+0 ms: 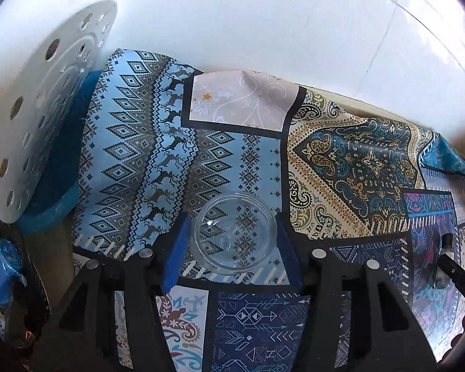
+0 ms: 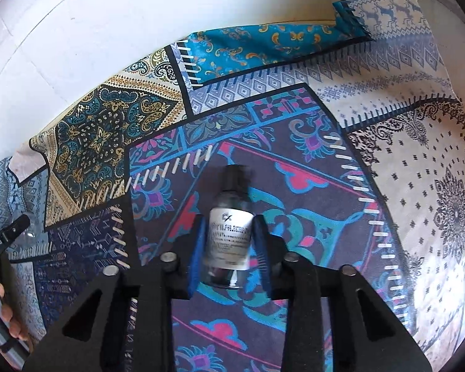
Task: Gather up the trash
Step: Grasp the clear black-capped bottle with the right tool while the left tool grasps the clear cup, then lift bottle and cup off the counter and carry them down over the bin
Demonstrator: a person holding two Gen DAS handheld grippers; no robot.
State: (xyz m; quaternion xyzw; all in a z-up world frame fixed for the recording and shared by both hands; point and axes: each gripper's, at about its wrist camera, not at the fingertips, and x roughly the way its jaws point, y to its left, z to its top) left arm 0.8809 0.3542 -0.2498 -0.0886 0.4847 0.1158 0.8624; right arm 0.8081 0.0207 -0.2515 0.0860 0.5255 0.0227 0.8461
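On the patchwork cloth, your right claw clamps the small bottle at its label: rigid, slick, breakable. Your left claw brackets the clear round dish, pads at its rim: light, slippery; squeeze gently.

Black tongs, blue pads, silver screws

Patchwork-patterned blue tablecloth, clear dish

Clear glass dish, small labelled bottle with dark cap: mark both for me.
Clear glass dish (image 1: 235, 235): left wrist view, on its transparent base.
Small labelled bottle with dark cap (image 2: 228, 232): right wrist view, on its white label.
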